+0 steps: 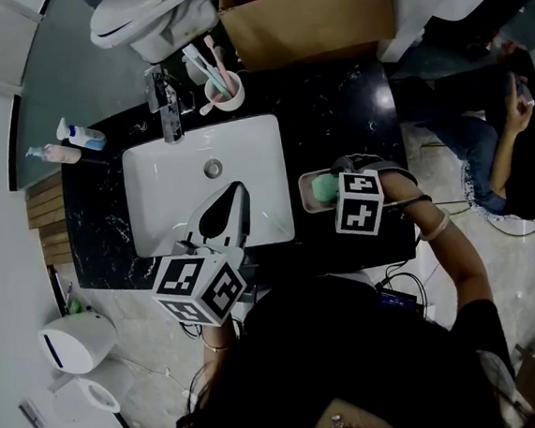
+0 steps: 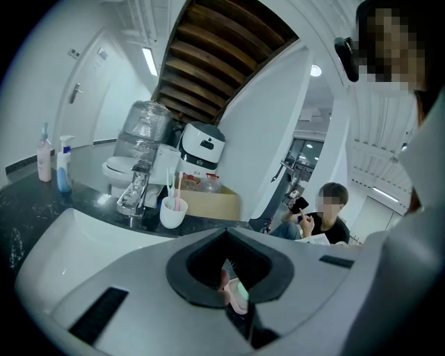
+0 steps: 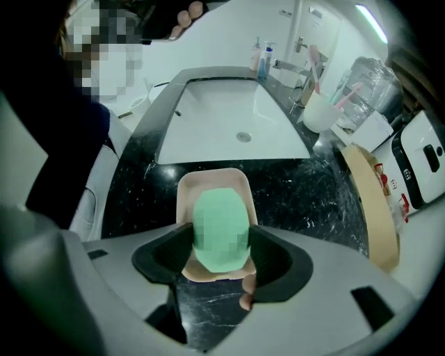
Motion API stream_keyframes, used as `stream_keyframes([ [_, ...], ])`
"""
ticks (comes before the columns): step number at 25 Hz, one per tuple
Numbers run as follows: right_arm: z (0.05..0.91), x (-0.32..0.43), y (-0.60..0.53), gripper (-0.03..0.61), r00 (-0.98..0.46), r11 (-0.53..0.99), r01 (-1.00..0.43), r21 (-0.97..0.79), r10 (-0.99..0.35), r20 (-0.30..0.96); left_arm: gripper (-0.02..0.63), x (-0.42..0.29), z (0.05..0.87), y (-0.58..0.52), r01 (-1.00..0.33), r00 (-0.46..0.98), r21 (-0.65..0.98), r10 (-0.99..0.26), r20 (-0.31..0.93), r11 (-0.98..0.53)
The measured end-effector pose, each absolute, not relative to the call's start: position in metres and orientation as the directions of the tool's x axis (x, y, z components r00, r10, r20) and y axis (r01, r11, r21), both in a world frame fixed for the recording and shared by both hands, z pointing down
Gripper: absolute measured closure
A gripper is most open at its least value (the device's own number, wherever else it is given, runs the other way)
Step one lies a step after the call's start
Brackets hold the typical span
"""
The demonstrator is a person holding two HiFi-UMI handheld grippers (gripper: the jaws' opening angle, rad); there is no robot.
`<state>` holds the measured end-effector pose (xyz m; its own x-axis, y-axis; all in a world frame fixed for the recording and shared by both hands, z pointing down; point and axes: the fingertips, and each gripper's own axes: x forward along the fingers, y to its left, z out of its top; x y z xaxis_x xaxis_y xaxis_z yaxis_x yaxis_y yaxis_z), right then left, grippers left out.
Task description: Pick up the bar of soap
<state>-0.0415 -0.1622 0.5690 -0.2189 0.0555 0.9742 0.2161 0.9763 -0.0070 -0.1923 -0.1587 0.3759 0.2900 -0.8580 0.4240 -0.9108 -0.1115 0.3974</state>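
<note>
The green bar of soap [image 1: 323, 189] [image 3: 221, 229] lies in a beige soap dish [image 1: 307, 201] [image 3: 212, 182] on the black counter, just right of the white sink [image 1: 152, 191]. My right gripper [image 1: 327, 186] [image 3: 221, 243] is down over the dish with its dark pads pressed against both long sides of the soap, which still rests in the dish. My left gripper [image 1: 237, 191] [image 2: 233, 306] hovers over the sink basin with its tips together and nothing between them. Through its jaw gap, the left gripper view shows a sliver of the dish and the soap.
A faucet [image 1: 168, 110] and a cup of toothbrushes [image 1: 225, 92] stand behind the sink. Two bottles [image 1: 81, 135] sit at the counter's far left. A cardboard box [image 1: 305, 21] is at the back right. A person [image 1: 497, 158] sits to the right.
</note>
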Motion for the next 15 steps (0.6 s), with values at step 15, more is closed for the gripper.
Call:
stream_keyframes([
  [15, 0.5694, -0.046, -0.1617, 0.328, -0.309, 0.996, 0.07, -0.054, 0.073, 0.948, 0.607, -0.1925, 0.3815, -0.1628, -0.906, 0.299, 0.408, -0.851, 0.433, -0.111],
])
